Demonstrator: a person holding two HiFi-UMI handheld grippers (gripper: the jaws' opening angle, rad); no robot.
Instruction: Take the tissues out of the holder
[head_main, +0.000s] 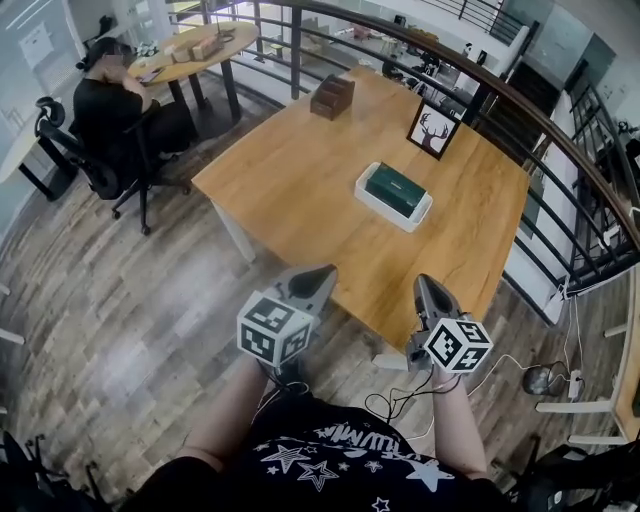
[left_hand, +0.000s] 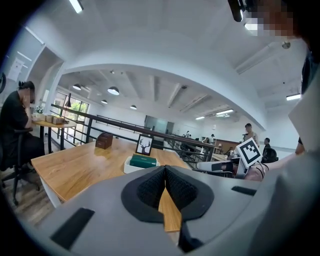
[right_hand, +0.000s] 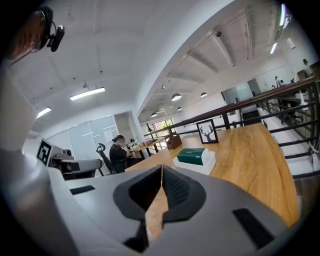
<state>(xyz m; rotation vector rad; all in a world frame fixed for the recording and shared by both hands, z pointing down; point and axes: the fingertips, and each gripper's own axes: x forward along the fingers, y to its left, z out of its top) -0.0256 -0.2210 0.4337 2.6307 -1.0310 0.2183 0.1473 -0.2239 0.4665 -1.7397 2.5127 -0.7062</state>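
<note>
Head view: a large square light-wood bench (head_main: 300, 190) fills the centre of the frame, its near corner pointing down toward the wearer.

Both tools are at lower centre, at that near edge and well apart from anything on the bench. The left tool (head_main: 322, 272) has its jaws pressed together at the tips with nothing between them, as the left gripper view confirms. The right tool (head_main: 424, 283) is likewise closed and empty in the right gripper view.

A white rectangular tray-like holder (head_main: 363, 187) lies flat at centre right of the frame. The dark green tissue pack (head_main: 395, 189) is seated inside it and stands proud of the rim.

Assessment: the task has not begun, and the step in hand is the approach.

The next move calls for both tools to travel up-frame to the holder and for the jaws of at least one to open. They should then close across the green pack where it rises above the white rim. The other tool would probably need to steady the holder so it does not lift along with the pack.
</note>
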